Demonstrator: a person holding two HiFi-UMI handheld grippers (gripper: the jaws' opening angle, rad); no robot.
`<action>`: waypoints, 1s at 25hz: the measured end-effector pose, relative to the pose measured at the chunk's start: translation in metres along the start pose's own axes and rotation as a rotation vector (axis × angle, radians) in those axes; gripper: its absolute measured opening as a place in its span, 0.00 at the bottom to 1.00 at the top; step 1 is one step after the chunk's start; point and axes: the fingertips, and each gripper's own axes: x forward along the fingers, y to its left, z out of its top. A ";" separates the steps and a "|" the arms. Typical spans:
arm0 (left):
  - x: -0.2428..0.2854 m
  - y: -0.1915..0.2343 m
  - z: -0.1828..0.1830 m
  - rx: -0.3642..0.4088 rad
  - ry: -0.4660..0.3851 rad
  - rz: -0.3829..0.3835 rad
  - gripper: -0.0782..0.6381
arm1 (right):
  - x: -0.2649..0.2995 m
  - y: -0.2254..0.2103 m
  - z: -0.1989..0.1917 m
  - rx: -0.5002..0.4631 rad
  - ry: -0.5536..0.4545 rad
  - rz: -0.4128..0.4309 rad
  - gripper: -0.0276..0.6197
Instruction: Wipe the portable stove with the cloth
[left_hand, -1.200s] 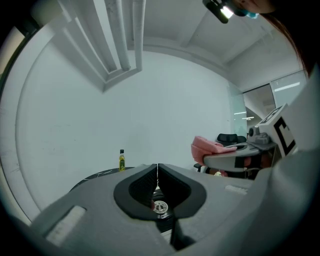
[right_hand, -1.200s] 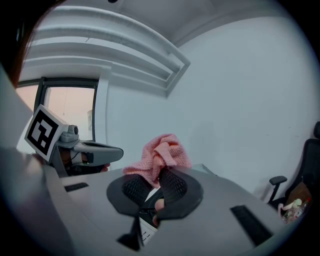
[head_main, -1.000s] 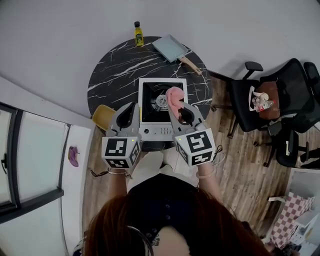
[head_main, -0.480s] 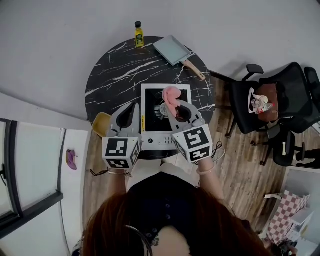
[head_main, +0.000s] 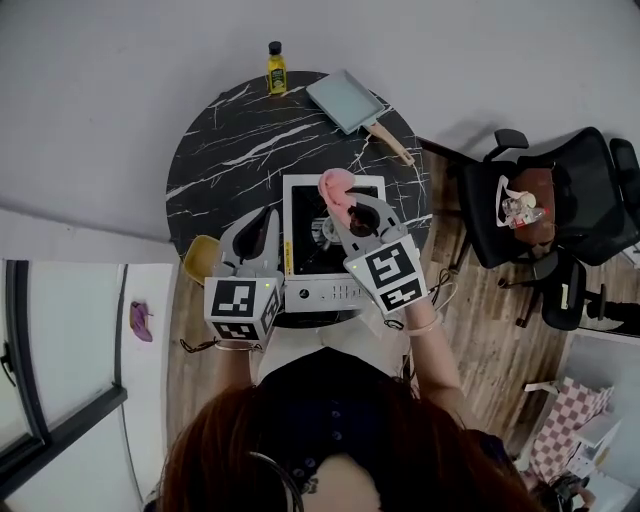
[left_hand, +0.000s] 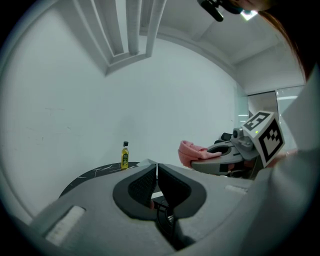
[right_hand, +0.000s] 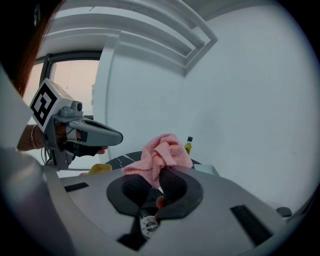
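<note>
Right gripper (head_main: 349, 207) pinches the bunched pink cloth (head_main: 336, 186) over the far edge of the stove (head_main: 303, 228) on the desk (head_main: 240, 130), left gripper (left_hand: 156, 175) closed and empty alongside, so wiping looks barely begun.

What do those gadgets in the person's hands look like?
Both the left gripper and the right gripper are grey shells with dark textured jaws; each carries a white cube printed with black square markers. The person wears a dark top.
</note>
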 end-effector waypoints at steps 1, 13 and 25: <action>0.002 0.000 -0.001 -0.002 0.004 0.003 0.13 | 0.003 -0.002 -0.001 -0.014 0.008 0.010 0.10; 0.021 0.009 -0.010 -0.056 0.030 0.109 0.13 | 0.045 -0.020 -0.014 -0.207 0.028 0.166 0.10; 0.023 0.027 -0.025 -0.096 0.054 0.236 0.13 | 0.095 -0.019 -0.040 -0.332 0.087 0.364 0.10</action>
